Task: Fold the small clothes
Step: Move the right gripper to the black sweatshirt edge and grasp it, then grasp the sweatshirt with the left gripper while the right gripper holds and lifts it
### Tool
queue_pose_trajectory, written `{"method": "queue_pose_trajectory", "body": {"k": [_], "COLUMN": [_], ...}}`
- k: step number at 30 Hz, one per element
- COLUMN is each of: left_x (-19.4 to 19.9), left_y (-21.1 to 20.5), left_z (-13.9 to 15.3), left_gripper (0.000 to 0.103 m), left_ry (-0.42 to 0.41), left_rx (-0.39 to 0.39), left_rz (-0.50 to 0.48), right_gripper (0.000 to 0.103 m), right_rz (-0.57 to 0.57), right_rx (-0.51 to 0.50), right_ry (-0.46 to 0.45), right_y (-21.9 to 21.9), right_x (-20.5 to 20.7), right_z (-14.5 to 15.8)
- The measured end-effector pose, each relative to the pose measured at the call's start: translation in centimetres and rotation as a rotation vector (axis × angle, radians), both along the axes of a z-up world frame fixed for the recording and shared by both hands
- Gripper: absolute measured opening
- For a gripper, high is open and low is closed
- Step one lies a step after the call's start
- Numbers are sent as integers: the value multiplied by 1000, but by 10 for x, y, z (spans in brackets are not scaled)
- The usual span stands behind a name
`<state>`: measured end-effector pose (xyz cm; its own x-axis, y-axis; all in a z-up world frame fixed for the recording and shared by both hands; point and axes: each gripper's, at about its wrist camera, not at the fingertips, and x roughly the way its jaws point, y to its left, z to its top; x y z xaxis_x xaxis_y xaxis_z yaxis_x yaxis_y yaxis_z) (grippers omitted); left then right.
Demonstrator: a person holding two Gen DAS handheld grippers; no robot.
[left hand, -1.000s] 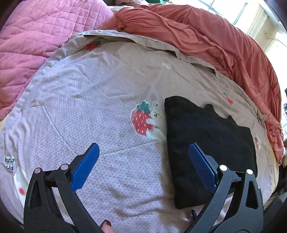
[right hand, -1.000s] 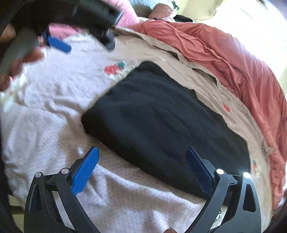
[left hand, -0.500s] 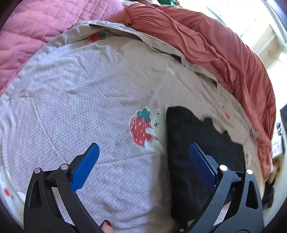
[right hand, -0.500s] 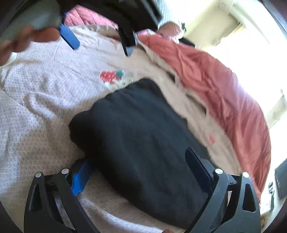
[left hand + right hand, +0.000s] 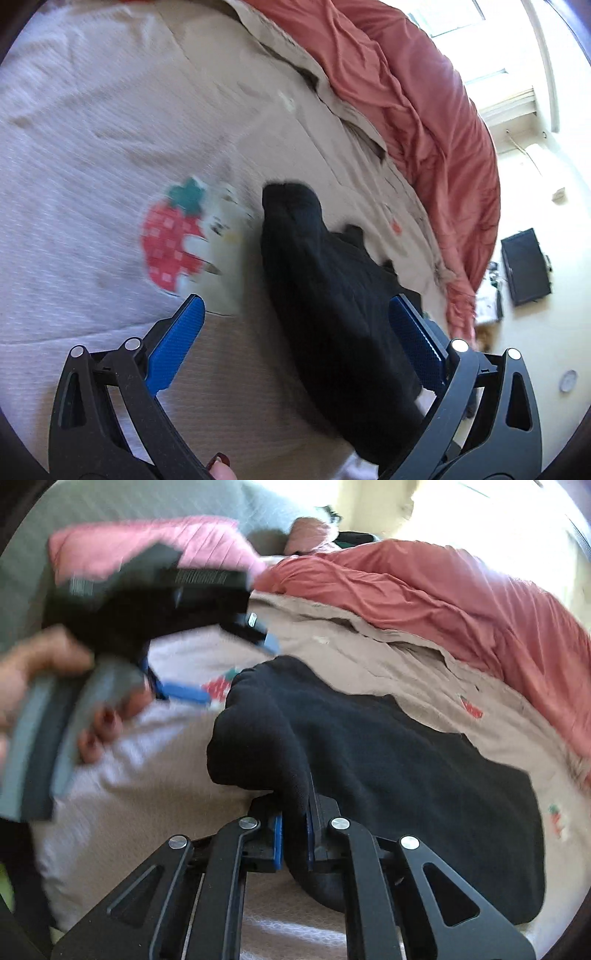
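A black garment (image 5: 388,760) lies on the pale quilted bed cover (image 5: 147,775). My right gripper (image 5: 294,834) is shut on the garment's near edge, which bunches up between the blue pads. In the left wrist view the same black garment (image 5: 332,295) runs away from the camera, and my left gripper (image 5: 295,332) is open over its left edge, one pad on the cover and one over the cloth. The left gripper (image 5: 221,672) also shows in the right wrist view, held in a hand beyond the garment's far corner.
A salmon-red blanket (image 5: 406,92) is heaped along the far side of the bed. A pink quilted pillow (image 5: 147,542) lies at the head. A strawberry and bear print (image 5: 184,243) marks the cover left of the garment. The bed's right edge drops to a floor with a dark monitor (image 5: 526,267).
My right gripper moved forward and closed on the garment's near edge, lifting it into a bunch. My left gripper moved closer to the garment's left edge and stayed open.
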<state>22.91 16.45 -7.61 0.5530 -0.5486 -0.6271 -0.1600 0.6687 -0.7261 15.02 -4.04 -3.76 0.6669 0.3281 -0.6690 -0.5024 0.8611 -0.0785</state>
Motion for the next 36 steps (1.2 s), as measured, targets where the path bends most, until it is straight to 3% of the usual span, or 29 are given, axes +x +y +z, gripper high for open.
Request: {"method": "queue_pose_trajectory", "body": {"k": [4,9,11,13,14,16,18,25,32,36], "left_x": [8,15,16,16,15,14,13,1,-13,-13], "left_y": [-13,-28,-33,-39,-41,-43,-43,-48,-70,-90], "left_z": [-9,-14,-16,-16,-15,-14,-15,2,31,43], "left_gripper": [93,92,80,62,59,37,24,16,15,16], "left_ry": [-1,1,10,20,21,21,25,-32,-104,-106], "left_rx": [-102,-114,-112,-88,-64,-15,5,27,36,61], "left_rz": [-47,-94,-106,-125,-129,-130,-115,-105,-96,-83], "right_gripper": [8,8,8,8,8,8,8,8,8,7], "right_rz": [9,26,28,30,32,34,35,26,5,-34], "right_rx": [3,-13,-18,-20,-22,-27,-25,12,56,108], "right_ry": [0,21,25,27,26,23,22,13,-13,-22], "right_y": [-3,5,8,9,9,9,8,-5,-34,-60], "right_x": [-1,-6,-7,-7,-7,-9,-10,-15,-22,-22], "right_z": [3,-6,-8,-9,-9,-9,-9,-4,12,23]}}
